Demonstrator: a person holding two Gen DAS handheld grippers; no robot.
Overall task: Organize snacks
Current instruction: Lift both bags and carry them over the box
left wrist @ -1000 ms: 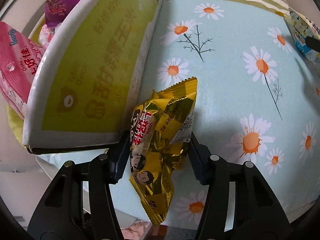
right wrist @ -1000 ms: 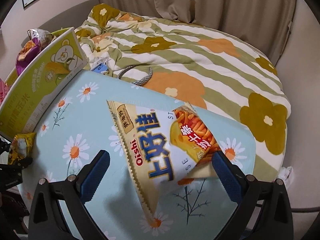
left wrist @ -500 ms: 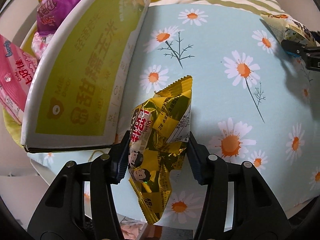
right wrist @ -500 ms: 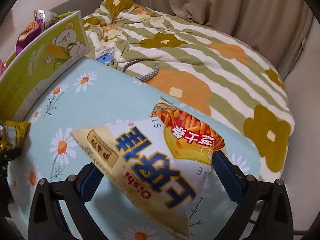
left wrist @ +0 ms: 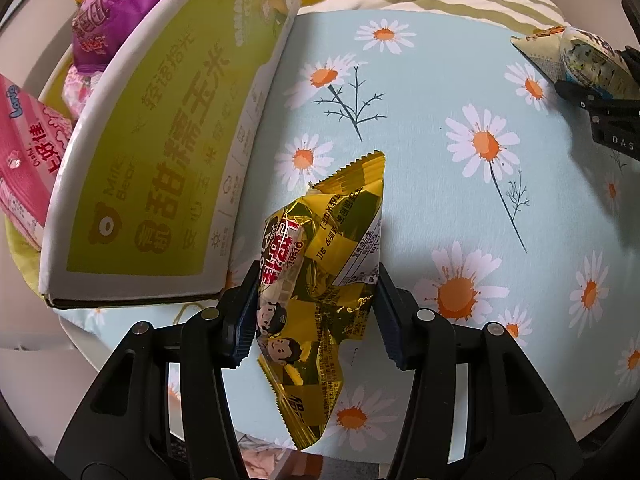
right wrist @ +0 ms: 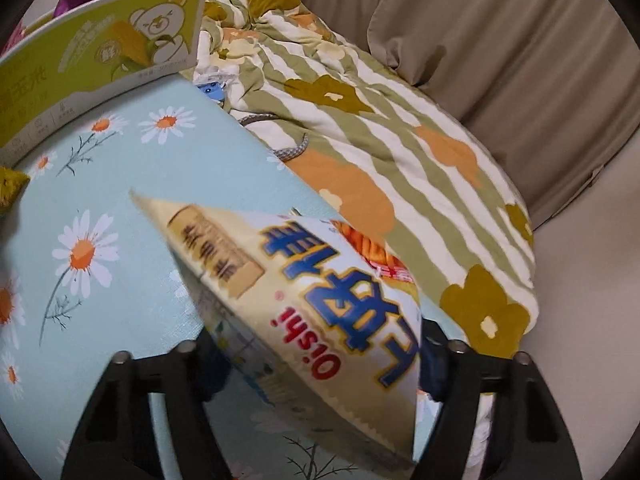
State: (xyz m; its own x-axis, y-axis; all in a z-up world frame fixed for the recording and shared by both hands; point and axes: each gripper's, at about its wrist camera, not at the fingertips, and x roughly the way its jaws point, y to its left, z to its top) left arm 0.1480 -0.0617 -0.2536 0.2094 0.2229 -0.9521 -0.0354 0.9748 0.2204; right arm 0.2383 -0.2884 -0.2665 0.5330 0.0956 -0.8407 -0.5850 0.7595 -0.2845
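Left wrist view: my left gripper [left wrist: 316, 312] clamps a gold snack packet [left wrist: 324, 280] between both pads, above the daisy-print cloth [left wrist: 420, 120], just beside the green carton [left wrist: 160, 152]. Right wrist view: my right gripper [right wrist: 320, 364] is closing its jaws, with the cream Oishi bag [right wrist: 320, 312] between them, over the same cloth near the striped quilt [right wrist: 400, 140].

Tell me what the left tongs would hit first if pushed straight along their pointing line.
The left tongs, shut on the gold snack bag, would probably press that bag into the daisy-print cloth. The green box sits off to the side.
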